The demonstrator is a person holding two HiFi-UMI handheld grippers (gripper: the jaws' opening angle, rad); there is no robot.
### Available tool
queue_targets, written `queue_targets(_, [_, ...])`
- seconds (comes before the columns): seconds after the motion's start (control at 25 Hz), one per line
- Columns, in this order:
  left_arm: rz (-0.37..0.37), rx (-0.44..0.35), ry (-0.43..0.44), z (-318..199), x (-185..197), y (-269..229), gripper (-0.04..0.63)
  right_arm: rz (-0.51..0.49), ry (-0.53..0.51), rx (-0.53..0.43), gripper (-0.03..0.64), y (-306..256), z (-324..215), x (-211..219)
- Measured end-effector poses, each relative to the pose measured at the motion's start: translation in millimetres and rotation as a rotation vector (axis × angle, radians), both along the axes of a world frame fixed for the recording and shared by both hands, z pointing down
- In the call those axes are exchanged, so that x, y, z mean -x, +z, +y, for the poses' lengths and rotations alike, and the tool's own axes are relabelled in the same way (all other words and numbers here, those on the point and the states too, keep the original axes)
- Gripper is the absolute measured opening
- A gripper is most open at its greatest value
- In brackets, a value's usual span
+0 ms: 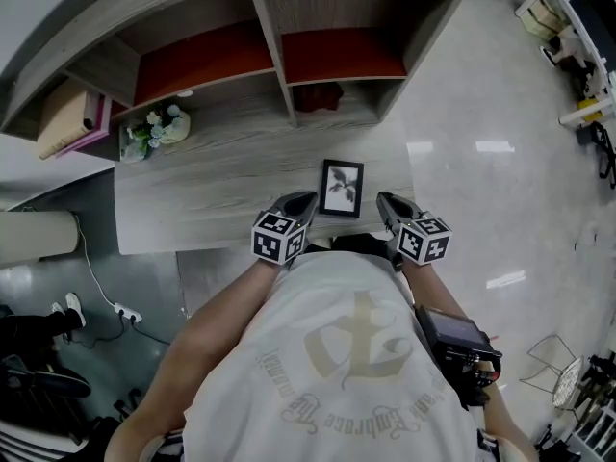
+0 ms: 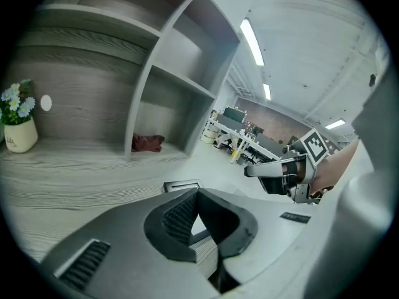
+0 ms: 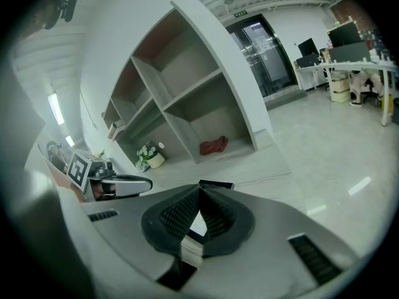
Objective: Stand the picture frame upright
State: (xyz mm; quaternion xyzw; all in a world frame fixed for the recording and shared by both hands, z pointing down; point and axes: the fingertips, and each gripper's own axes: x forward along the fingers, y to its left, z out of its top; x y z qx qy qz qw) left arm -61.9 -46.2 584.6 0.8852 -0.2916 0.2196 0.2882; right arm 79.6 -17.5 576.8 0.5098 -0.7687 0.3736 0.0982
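Note:
A black picture frame (image 1: 342,189) with a plant print lies flat, face up, on the wooden desk surface (image 1: 212,191), near its front edge. My left gripper (image 1: 310,198) hovers just left of the frame, jaws shut on nothing. My right gripper (image 1: 382,198) hovers just right of it, also shut and empty. In the left gripper view the frame (image 2: 182,185) shows as a thin slab just beyond my left gripper (image 2: 198,195), with the right gripper (image 2: 268,170) across from it. In the right gripper view the frame (image 3: 216,184) lies past my right gripper (image 3: 199,192).
A white pot of flowers (image 1: 154,131) stands at the desk's back left. A dark red cloth (image 1: 318,96) lies in a lower cubby of the shelf unit (image 1: 274,56). Books (image 1: 67,118) lean at the far left. Glossy floor (image 1: 500,191) lies to the right.

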Motion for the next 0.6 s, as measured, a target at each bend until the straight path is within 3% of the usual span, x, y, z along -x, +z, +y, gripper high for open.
queue_targets(0.16, [-0.035, 0.049, -0.006, -5.4, 3.3, 18.5, 0.005, 0.041, -0.011, 0.045, 0.005, 16.9, -13.5, 2.0])
queue_targets(0.52, [-0.097, 0.136, -0.003, -19.9, -7.5, 50.4, 0.005, 0.012, -0.098, 0.158, 0.007, 51.4, -21.6, 13.3])
queue_targets(0.6, [-0.114, 0.151, -0.001, -22.6, -12.7, 54.5, 0.005, 0.0, -0.11, 0.2, 0.058, 60.6, -24.0, 12.3])
